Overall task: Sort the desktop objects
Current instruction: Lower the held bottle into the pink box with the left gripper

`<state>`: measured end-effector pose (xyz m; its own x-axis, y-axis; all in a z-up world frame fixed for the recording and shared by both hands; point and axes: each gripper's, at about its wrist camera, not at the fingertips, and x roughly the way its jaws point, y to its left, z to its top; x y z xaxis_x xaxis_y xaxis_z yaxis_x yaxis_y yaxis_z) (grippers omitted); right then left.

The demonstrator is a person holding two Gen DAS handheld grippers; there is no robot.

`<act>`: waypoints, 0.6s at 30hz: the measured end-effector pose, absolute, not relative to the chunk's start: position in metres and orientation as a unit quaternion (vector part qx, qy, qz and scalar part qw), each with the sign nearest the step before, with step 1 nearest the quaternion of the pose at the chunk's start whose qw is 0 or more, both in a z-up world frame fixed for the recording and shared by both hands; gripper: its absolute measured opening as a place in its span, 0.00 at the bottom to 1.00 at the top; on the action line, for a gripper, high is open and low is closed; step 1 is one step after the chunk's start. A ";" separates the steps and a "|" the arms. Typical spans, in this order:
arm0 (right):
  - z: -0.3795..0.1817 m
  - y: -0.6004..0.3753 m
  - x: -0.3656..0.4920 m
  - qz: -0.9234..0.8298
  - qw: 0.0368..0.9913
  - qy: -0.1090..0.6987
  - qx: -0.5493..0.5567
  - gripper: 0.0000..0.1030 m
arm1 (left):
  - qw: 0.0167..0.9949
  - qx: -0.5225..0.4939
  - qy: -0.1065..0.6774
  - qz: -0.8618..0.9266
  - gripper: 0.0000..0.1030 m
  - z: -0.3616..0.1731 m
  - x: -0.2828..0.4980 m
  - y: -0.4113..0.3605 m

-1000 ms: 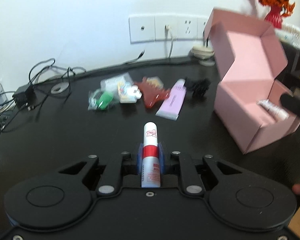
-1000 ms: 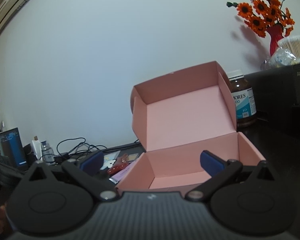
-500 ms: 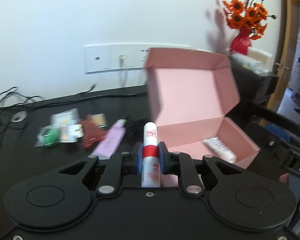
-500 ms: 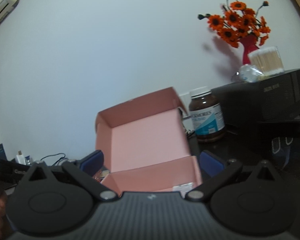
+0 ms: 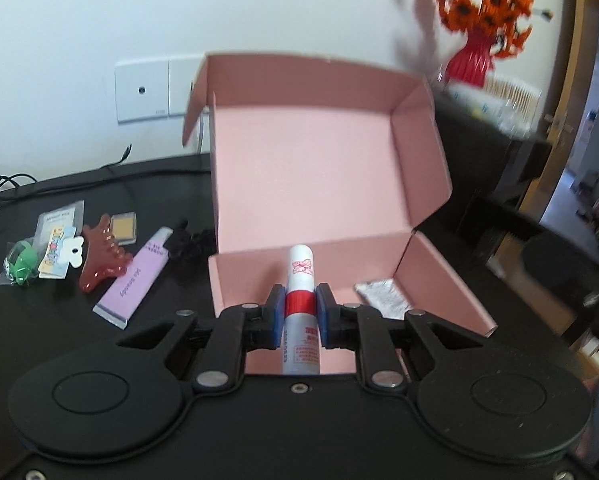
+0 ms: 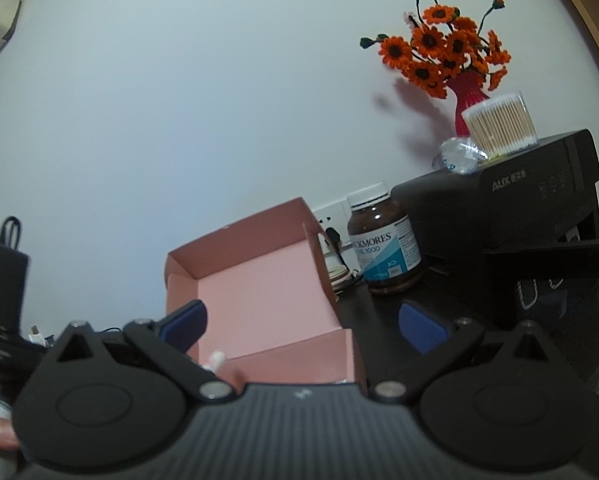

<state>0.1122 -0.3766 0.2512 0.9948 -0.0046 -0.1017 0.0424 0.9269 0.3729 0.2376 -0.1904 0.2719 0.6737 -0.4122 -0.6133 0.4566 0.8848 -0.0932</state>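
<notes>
A lived-in home room: black tabletop (image 5: 59,320) under white wall sockets (image 5: 155,92), red vase of orange flowers (image 6: 443,60), supplement bottle (image 6: 387,240), cotton swabs (image 6: 499,124), doorway (image 5: 595,160) beyond.

Matt pink cardboard box (image 5: 323,176), glossy plastic tube (image 5: 301,300), crinkled foil packet (image 5: 381,298)

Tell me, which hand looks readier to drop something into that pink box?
The left. Its tongs grip the white tube right over the open box; the right tongs are open and empty.

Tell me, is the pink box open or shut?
Open: the pink box has its lid standing upright behind the tray, and a silver packet shows inside.
</notes>
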 end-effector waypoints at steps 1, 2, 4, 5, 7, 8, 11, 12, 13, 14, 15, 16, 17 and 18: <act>0.252 -0.377 0.112 -0.012 0.980 0.048 0.192 0.99 | 0.912 0.039 0.334 -0.234 0.16 0.270 0.238 -0.192; 0.252 -0.377 0.112 -0.010 0.980 0.048 0.193 0.99 | 0.911 0.044 0.340 -0.229 0.16 0.268 0.239 -0.194; 0.253 -0.377 0.112 -0.007 0.979 0.046 0.196 0.99 | 0.912 0.059 0.347 -0.213 0.16 0.265 0.238 -0.198; 0.254 -0.376 0.112 -0.006 0.979 0.045 0.197 0.99 | 0.911 0.065 0.350 -0.206 0.16 0.263 0.238 -0.199; 0.255 -0.375 0.111 -0.002 0.980 0.043 0.196 0.99 | 0.910 0.076 0.360 -0.190 0.16 0.260 0.238 -0.204; 0.255 -0.373 0.111 0.000 0.980 0.043 0.194 0.99 | 0.909 0.081 0.365 -0.184 0.16 0.258 0.239 -0.206; 0.255 -0.371 0.110 0.001 0.981 0.043 0.188 0.99 | 0.910 0.101 0.368 -0.164 0.16 0.256 0.237 -0.214; 0.255 -0.370 0.109 0.000 0.982 0.043 0.186 0.99 | 0.909 0.102 0.371 -0.160 0.16 0.256 0.238 -0.215; 0.255 -0.370 0.109 0.000 0.982 0.043 0.185 0.99 | 0.908 0.103 0.375 -0.156 0.16 0.255 0.239 -0.217; 0.255 -0.370 0.108 0.000 0.982 0.043 0.185 0.99 | 0.906 0.103 0.380 -0.152 0.16 0.255 0.240 -0.219; 0.255 -0.371 0.108 0.000 0.982 0.043 0.186 0.99 | 0.905 0.101 0.387 -0.147 0.17 0.254 0.242 -0.220; 0.255 -0.371 0.108 0.000 0.981 0.043 0.187 0.99 | 0.904 0.101 0.389 -0.141 0.16 0.253 0.243 -0.222; 0.254 -0.372 0.108 0.000 0.981 0.043 0.188 0.99 | 0.906 0.103 0.389 -0.134 0.16 0.253 0.245 -0.223; 0.254 -0.372 0.107 -0.001 0.981 0.043 0.190 0.99 | 0.907 0.102 0.388 -0.127 0.17 0.253 0.245 -0.223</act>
<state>0.1075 -0.3724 0.2544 0.9963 0.0151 -0.0842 0.0174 0.9279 0.3725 0.2453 -0.2233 0.2525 0.6667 -0.1518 -0.7298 0.3106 0.9466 0.0869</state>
